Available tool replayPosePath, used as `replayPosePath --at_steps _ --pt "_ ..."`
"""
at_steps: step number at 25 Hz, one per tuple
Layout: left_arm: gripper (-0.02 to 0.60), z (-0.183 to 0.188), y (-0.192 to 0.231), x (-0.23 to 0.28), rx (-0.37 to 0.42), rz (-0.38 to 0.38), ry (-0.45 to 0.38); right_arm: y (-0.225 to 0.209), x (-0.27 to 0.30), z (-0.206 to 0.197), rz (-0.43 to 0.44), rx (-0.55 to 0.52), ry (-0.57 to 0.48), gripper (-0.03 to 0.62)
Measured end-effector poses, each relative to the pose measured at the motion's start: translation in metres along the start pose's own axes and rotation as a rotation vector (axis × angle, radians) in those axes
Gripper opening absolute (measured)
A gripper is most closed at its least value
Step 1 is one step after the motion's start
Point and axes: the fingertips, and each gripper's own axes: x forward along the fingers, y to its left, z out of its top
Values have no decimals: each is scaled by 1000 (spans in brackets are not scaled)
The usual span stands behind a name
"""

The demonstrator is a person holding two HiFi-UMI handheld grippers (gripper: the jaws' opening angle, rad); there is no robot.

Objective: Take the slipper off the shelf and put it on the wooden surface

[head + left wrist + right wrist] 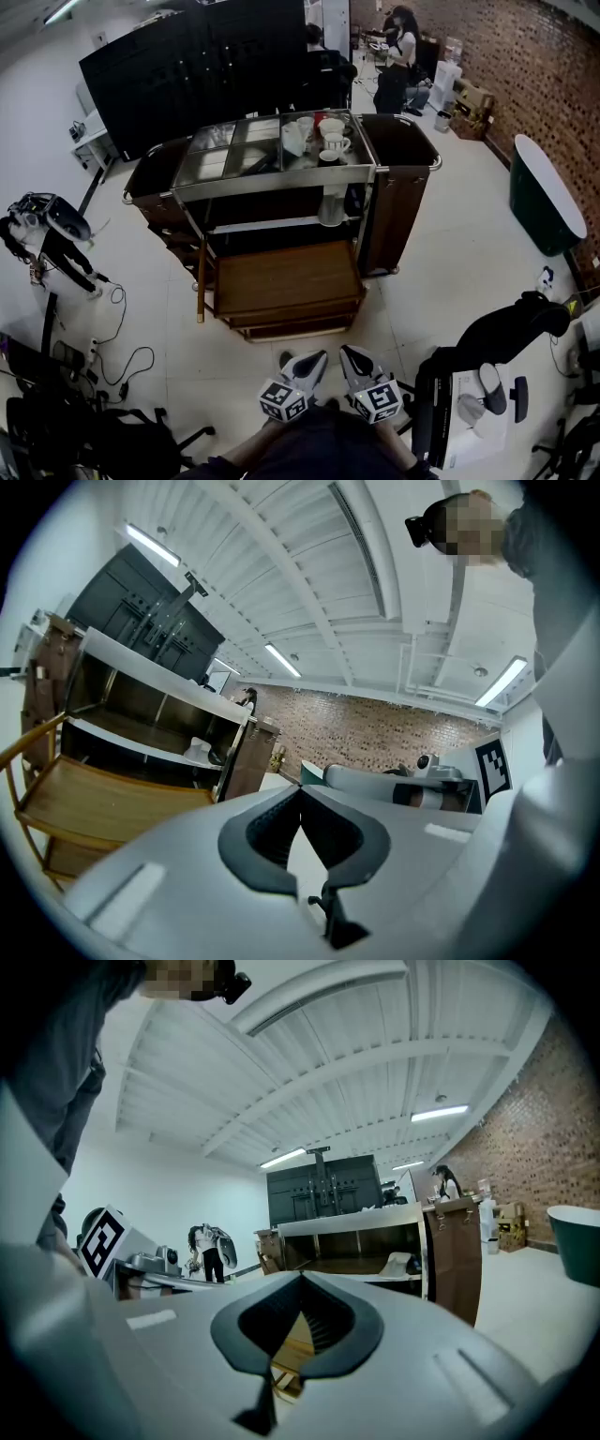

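Pale floor point(441, 253) is spread all round, a brick wall point(450, 37) is seen off to the right, and a service cart point(274, 182) is parked dead centre in the head view. Cups point(328, 134) are gathered on its top tray. Below that, on the shelf point(258, 226), the slipper point(330, 208) is spotted: white, soft-looking, set at the right end close to the cart's upright. Whether it is laid flat or propped up cannot be settled from above. In the right gripper view it is picked out as a pale rounded hump with something dark just beside it, and what that is cannot be told.

Lower down and nearer, the wooden surface point(286, 277) is seen, brown and jutting out toward the person, with nothing set on it.

And the task? Not begun, by the look of it. The slipper is on the shelf, untouched. The left gripper point(314, 359) and the right gripper point(351, 355) are held low at the bottom of the head view, side by side, well apart from the cart. Each pair of jaws is pressed tip to tip with nothing caught between, as both gripper views confirm.

So everything is left to do: jaws to be parted, the shelf to be reached, the slipper to be gripped, brought down and set on the wood. Being light and floppy, it is judged likely to sag from a pinch at one edge.
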Motion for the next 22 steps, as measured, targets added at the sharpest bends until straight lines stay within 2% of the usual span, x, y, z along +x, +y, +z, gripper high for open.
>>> replayPosePath --at_steps 22 --pt "17 -4 -3 -1 -1 -4 3 -1 -5 -2 -10 -1 11 3"
